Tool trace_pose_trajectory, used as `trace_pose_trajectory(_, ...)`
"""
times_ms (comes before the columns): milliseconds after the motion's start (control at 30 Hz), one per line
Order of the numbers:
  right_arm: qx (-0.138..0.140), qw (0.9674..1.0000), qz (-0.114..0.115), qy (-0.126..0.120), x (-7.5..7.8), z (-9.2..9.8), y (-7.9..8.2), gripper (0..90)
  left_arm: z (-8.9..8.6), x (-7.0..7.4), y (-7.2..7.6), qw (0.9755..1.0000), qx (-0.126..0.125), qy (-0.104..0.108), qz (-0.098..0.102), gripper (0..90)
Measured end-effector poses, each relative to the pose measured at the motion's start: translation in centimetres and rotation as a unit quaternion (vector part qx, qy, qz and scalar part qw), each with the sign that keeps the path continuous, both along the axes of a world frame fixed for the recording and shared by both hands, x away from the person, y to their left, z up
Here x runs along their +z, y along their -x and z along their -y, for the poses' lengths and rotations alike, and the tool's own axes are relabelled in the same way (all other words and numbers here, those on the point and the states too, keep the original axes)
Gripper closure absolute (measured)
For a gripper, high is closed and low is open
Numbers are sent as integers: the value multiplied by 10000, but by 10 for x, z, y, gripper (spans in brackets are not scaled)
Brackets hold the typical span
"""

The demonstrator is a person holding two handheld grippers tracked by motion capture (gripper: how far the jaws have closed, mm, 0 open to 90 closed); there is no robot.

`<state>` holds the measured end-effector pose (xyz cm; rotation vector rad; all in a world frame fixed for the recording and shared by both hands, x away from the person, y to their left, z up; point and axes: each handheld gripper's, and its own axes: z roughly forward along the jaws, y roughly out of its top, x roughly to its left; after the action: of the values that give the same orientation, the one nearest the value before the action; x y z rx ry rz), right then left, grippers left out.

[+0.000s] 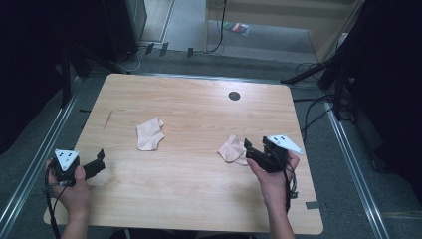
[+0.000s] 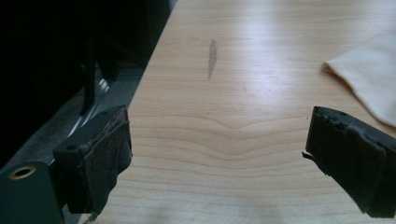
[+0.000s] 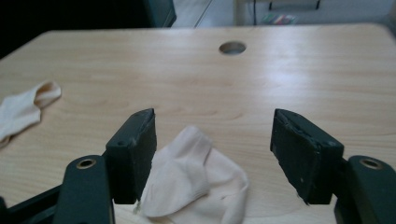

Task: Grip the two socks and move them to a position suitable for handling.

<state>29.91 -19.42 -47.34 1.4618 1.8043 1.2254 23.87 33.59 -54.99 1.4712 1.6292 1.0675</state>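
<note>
Two pale pink socks lie on the wooden table (image 1: 194, 189). One sock (image 1: 150, 133) is left of centre, seen also as the sock (image 2: 369, 79) at the right edge and the sock (image 3: 23, 109) at the left. The other sock (image 1: 232, 149) lies crumpled at the right, and this sock (image 3: 194, 179) sits between and just beyond my right gripper's jaws. My right gripper (image 1: 247, 148) (image 3: 212, 154) is open, its tips touching the sock's edge. My left gripper (image 1: 101, 160) (image 2: 217, 158) is open over bare wood near the table's left edge.
A round cable hole (image 1: 234, 95) is in the table's far right part. A dark streak (image 1: 108, 118) marks the wood at the left. Cables and dark stands lie on the floor around the table.
</note>
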Motion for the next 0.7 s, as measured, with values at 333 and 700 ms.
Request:
trace_pose_trajectory(333,140,9962,-827,228,-47,-24,-23,335,6,0,-5,9993,37,-324,-178,70)
trace_pose_trajectory(700,-102,9922,-882,880,-74,-32,-26,466,2,7,-2,10000,-22,86,2,70)
